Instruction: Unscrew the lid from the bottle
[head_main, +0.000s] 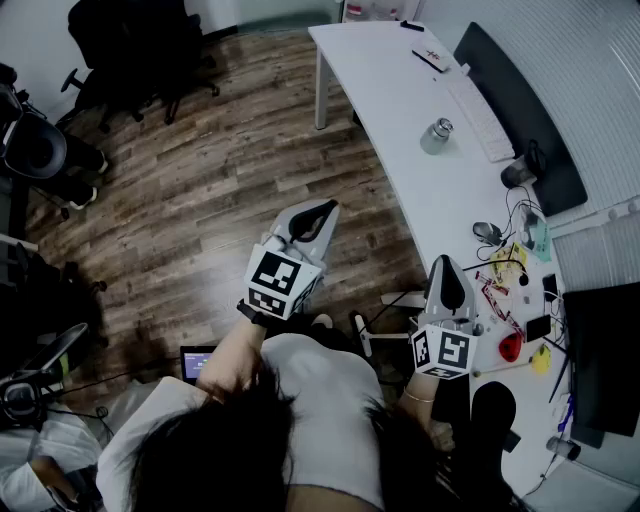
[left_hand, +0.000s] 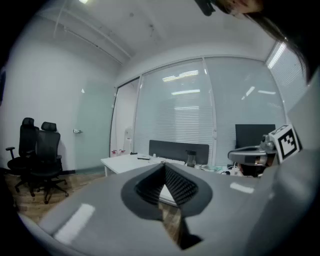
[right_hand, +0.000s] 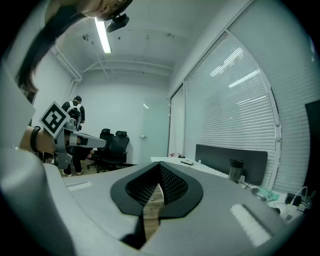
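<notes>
**Both tools empty, bottle well away**

Head view: the bottle stands toward the far end of the bench, beside the keyboard, well apart from the left tool and the right tool.
Left gripper view: jaws pressed together, nothing between them.
Right gripper view: jaws likewise together, empty.

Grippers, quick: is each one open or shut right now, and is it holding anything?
Left gripper: shut, holding nothing.
Right gripper: shut, holding nothing.
</notes>
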